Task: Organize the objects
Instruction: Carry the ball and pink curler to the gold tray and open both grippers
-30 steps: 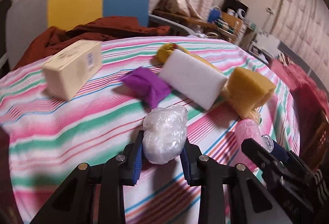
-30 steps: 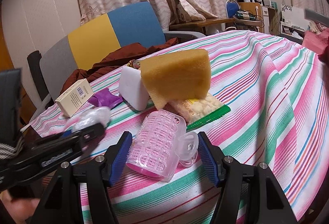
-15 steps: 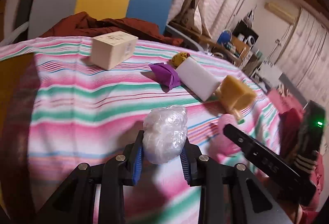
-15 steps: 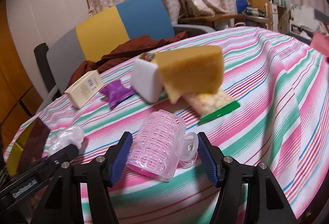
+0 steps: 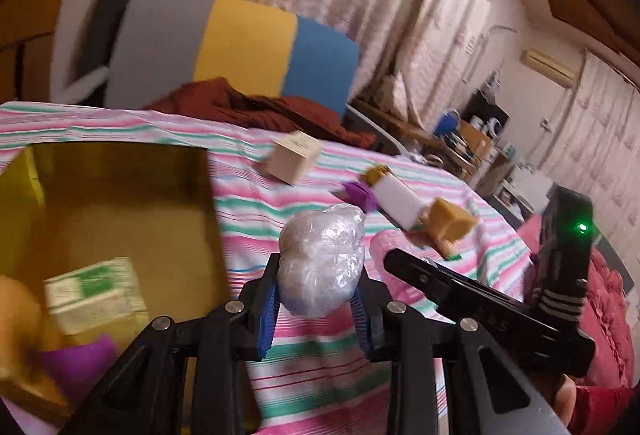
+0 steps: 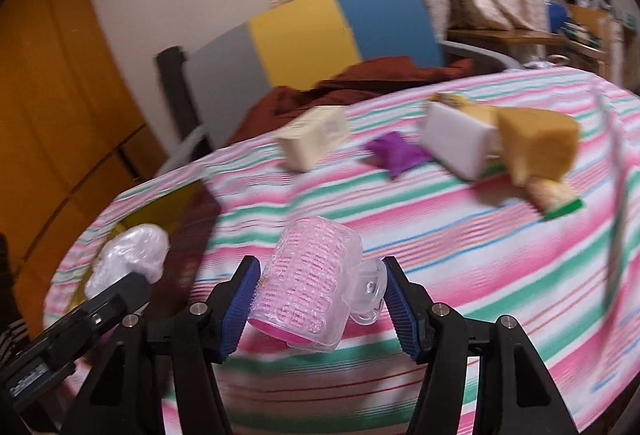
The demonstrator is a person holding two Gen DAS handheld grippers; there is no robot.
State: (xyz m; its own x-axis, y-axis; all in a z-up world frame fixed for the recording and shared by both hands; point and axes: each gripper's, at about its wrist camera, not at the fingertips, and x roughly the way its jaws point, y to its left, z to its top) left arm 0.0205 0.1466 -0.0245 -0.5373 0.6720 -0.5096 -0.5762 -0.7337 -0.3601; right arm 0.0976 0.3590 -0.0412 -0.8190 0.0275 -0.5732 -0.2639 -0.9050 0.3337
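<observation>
Since a second ago both my grippers have swung left, away from the pile of objects, and a yellow box (image 5: pixel 120 171) has come into view at the left of the left wrist picture.

That open box sits at the table's left edge and already holds a green-and-white carton (image 5: pixel 94 289), something purple (image 5: pixel 78 359) and an orange shape I cannot identify.

My left gripper (image 5: pixel 316 309) is clenched on a crumpled clear plastic bundle (image 5: pixel 322 261), the blue pads pressing its lower sides, held above the striped tablecloth (image 5: pixel 312 363) just right of the box's near wall. The box opening lies to the left of the jaws, so I judge the left arm, the nearer one, should drop first.

My right gripper (image 6: pixel 320 309) grasps a pink hair roller (image 6: pixel 310 281) with its clear clip, long axis running away from the camera, tilted slightly. It hangs over the cloth, further right of the box.

Well apart on the right remain a cream carton (image 6: pixel 314 141), a purple pouch (image 6: pixel 394 153), a white foam block (image 6: pixel 456 143) and a yellow sponge (image 6: pixel 536 141).
</observation>
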